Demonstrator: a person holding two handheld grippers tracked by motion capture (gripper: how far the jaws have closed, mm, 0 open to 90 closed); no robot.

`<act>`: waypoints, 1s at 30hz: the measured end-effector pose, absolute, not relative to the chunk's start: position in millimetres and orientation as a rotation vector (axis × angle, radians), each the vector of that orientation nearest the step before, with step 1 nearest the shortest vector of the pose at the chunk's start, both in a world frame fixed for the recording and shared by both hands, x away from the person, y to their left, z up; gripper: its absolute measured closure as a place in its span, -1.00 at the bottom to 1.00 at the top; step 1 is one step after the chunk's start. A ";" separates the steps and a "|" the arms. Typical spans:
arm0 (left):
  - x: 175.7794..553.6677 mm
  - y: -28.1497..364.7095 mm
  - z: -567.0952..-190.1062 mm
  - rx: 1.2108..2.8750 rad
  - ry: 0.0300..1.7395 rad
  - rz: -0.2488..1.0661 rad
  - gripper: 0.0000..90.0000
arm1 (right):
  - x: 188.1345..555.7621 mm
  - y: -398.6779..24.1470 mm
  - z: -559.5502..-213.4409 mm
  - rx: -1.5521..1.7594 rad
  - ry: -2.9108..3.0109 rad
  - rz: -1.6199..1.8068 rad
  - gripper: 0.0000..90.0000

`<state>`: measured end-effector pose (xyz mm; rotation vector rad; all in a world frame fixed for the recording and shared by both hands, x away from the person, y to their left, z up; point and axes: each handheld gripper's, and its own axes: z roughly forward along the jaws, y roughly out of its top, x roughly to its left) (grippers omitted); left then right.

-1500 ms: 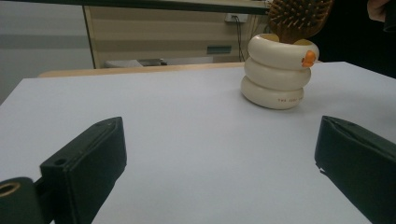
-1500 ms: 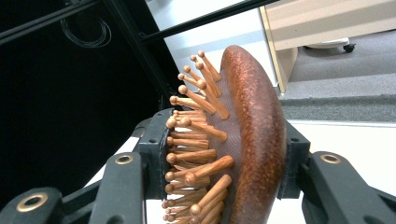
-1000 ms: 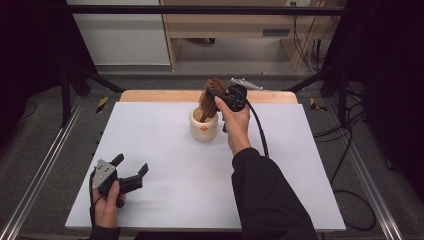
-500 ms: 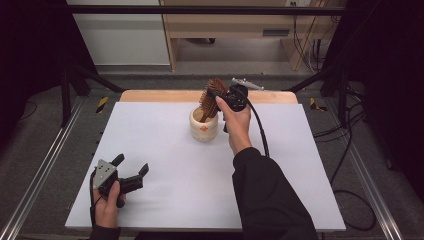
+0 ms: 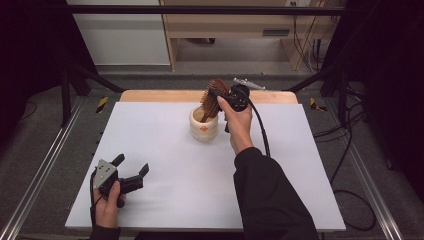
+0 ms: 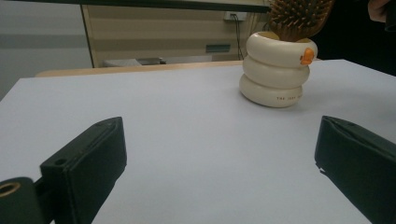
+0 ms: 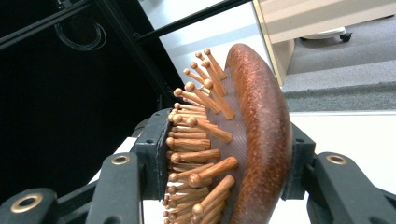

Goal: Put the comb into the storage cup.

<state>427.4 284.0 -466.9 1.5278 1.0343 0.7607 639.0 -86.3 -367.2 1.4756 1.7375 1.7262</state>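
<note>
Gripping hairbrush over cup, right gripper raised

The cream, three-ringed ceramic holder bears small dark lettering on its bottom ring, too small to read.

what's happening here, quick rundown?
A person works at a white table with a gripper in each hand. The right gripper is shut on the head of a wooden hairbrush, one jaw on the bristle side and one on the back, holding it tilted with its handle end inside a cream ringed cup. The left gripper rests near the table's front left corner, jaws open with nothing between them.
</note>
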 end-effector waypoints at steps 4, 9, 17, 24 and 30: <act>427.4 284.4 -466.8 1.527 1.036 0.761 -0.95 | 639.6 -87.2 -367.7 1.476 1.738 1.725 0.05; 427.5 284.4 -466.9 1.526 1.036 0.760 -0.95 | 639.9 -88.0 -367.9 1.475 1.742 1.717 0.04; 427.4 283.4 -466.9 1.530 1.032 0.760 -0.95 | 640.6 -89.4 -368.5 1.482 1.744 1.702 0.01; 427.4 283.9 -466.9 1.529 1.033 0.761 -0.95 | 641.6 -92.1 -369.8 1.499 1.743 1.695 -0.02; 427.4 283.7 -466.8 1.530 1.032 0.761 -0.95 | 641.6 -92.5 -370.2 1.497 1.743 1.696 -0.03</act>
